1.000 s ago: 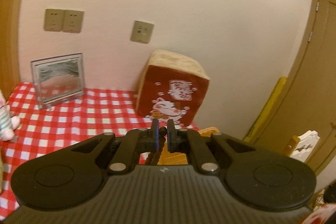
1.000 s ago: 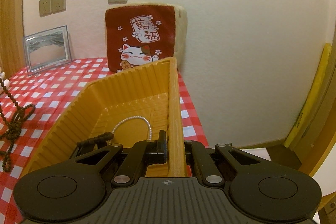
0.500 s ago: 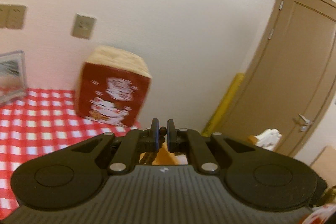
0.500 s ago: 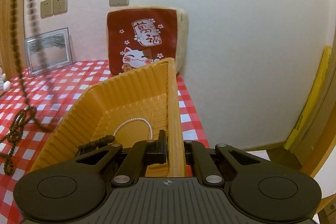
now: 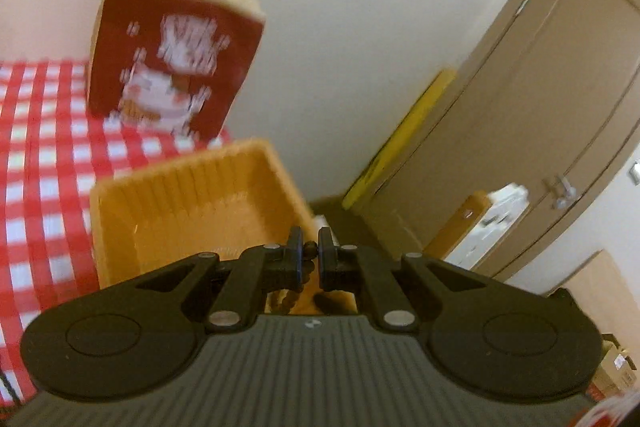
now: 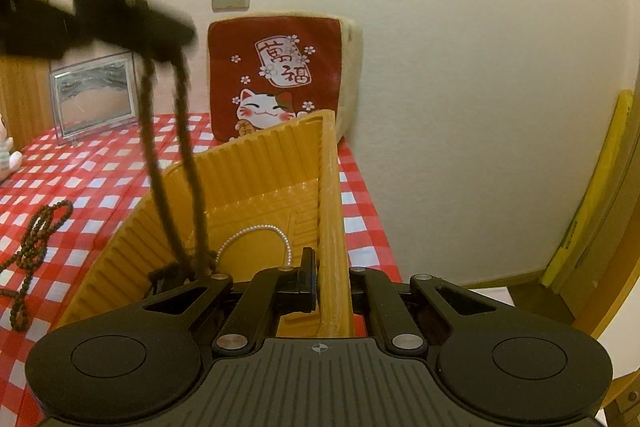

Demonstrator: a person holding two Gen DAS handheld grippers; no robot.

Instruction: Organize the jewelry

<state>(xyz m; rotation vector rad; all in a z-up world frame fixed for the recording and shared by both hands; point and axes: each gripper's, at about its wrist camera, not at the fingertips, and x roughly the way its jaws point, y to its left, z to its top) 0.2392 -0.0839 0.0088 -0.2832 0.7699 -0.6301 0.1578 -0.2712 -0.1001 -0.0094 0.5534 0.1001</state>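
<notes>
The left gripper (image 5: 308, 251) pinches a dark bead necklace (image 6: 186, 163) between its closed fingers, the two strands hanging down into the near end of the orange tray (image 6: 256, 163) where their lower loops pile on the floor of it. The right gripper (image 6: 326, 281) is clamped on the tray's right wall, one finger inside and the other outside. A white pearl strand (image 6: 256, 233) lies curved on the tray floor just ahead (touching nothing else I can make out). Another dark bead string (image 6: 38, 231) sprawls on the red checked tablecloth (image 6: 100, 179) to the left, a lucky-cat cushion (image 6: 280, 79) against the wall behind
</notes>
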